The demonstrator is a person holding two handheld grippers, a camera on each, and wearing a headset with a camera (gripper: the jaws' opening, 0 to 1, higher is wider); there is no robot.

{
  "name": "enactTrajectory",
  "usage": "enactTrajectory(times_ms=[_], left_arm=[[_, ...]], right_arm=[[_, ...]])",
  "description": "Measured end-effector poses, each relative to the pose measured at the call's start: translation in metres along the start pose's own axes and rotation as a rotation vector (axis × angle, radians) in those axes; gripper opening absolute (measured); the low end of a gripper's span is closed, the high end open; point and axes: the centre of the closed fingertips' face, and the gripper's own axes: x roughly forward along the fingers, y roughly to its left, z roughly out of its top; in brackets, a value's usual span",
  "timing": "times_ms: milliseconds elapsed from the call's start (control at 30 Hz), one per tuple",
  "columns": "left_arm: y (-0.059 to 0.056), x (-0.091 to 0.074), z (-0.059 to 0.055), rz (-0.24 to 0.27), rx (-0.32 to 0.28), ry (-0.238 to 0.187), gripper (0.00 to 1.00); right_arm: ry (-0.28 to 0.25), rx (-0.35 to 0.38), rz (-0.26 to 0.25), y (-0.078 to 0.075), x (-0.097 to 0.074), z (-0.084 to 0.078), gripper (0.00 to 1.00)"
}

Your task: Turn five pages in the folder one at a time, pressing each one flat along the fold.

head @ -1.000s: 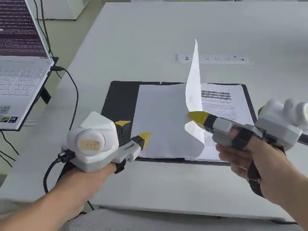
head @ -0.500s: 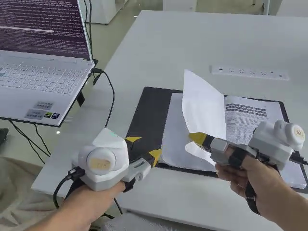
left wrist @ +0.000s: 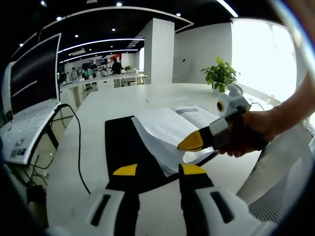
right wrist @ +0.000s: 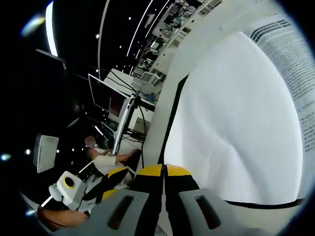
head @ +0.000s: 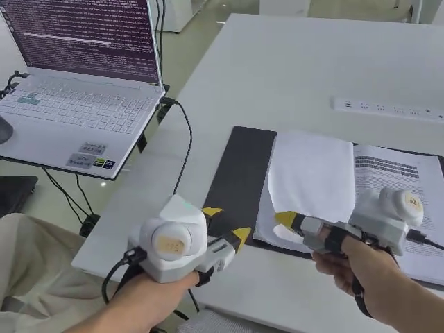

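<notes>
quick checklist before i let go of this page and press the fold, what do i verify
1. Right claw grip on the turned page: ok, jaws shut at its near edge.
2. Page down flat on the left side: not ok. The left gripper view shows it bowed, with its near edge lifted off the folder.
3. Left claw free to press: ok. It is open, holds nothing, and hovers by the folder's near left corner.
4. Fold pressed: not ok, no claw on it yet.
5. One sheet taken, not two: cannot tell.
6. Printed page on the right lying flat: ok.
</notes>
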Motion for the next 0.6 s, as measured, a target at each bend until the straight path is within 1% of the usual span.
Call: enactTrajectory(times_ms=[167,267,300,367,400,433,467,500,533,567,600], left_arm=[[0.001,0.001,-0.005,-0.002,-0.002,0.013,0.3],[0.0,0.003,-0.005,-0.004,-0.001,0.014,0.3],[-0.001,0.004,-0.005,-0.005,0.002,0.018,0.3],[-0.002,0.006,-0.005,-0.011,0.006,0.018,0.3],[-0.003,0.008,-0.006,-0.013,0.009,0.022,0.3],[-0.004,0.01,-0.006,-0.016,0.014,0.024,0.29],[-0.005,0.011,-0.007,-0.02,0.015,0.026,0.29],[-0.007,0.014,-0.007,-0.026,0.019,0.03,0.28],[-0.009,0.016,-0.008,-0.033,0.027,0.035,0.28],[-0.011,0.02,-0.008,-0.042,0.044,0.042,0.28],[-0.014,0.023,-0.008,-0.051,0.049,0.045,0.28]], right_arm=[[0.024,0.019,-0.03,-0.011,0.01,-0.006,0.0],[0.03,0.024,-0.035,-0.012,0.012,-0.009,0.0],[0.027,0.011,-0.042,-0.014,0.012,-0.009,0.0],[0.027,0.016,-0.032,-0.013,0.013,-0.01,0.0],[0.017,0.006,-0.035,-0.013,0.012,-0.009,0.0],[0.0,0.007,-0.013,-0.01,0.01,-0.007,0.0],[-0.011,0.024,-0.002,-0.008,0.009,-0.005,0.02],[-0.023,0.037,-0.003,-0.009,0.006,-0.003,0.05],[-0.035,0.039,0.006,-0.008,0.004,-0.001,0.07],[-0.049,0.055,0.025,-0.006,0.001,0.002,0.08],[-0.049,0.059,0.012,-0.009,-0.002,0.003,0.09]])
